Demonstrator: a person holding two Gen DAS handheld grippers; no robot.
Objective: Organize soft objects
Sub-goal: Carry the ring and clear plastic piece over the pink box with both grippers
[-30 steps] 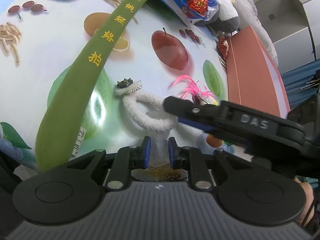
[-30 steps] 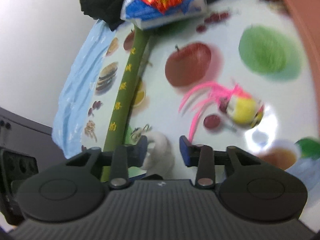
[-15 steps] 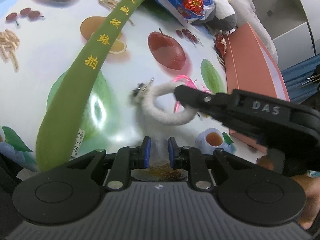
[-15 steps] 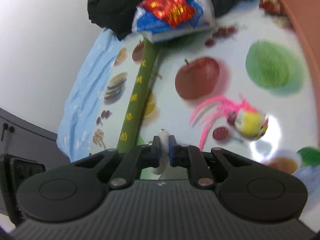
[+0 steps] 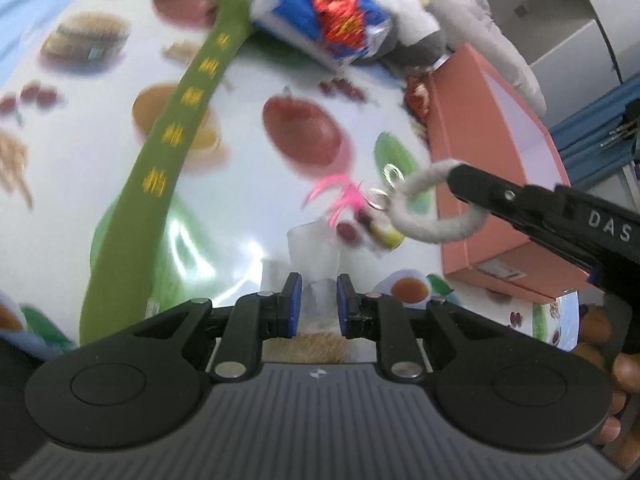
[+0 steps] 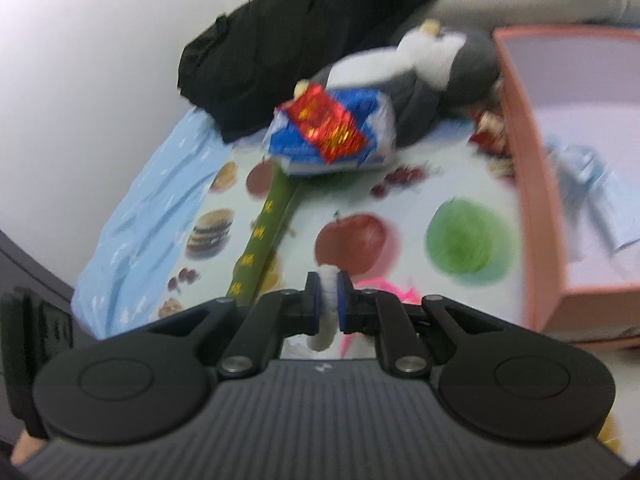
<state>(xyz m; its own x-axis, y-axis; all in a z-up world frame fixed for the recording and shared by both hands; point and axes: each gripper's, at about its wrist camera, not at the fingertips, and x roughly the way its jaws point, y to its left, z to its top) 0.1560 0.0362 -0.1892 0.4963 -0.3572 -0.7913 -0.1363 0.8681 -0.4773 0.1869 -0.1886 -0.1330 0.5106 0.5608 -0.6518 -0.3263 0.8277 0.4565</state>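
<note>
My right gripper is shut on a white fuzzy loop with metal rings and holds it in the air. In the left wrist view the loop hangs from the right gripper above the table, near the pink box. My left gripper is nearly shut around a pale translucent soft thing; the grip itself is unclear. A pink-feathered yellow toy lies on the table just beyond it.
A long green padded strap lies across the fruit-print tablecloth. A blue and red packet, a grey and white plush and a black garment sit at the far edge. The open pink box holds pale blue items.
The right gripper closed on the white loop and lifted it up and to the right, toward the pink box. The left gripper stayed in place.
</note>
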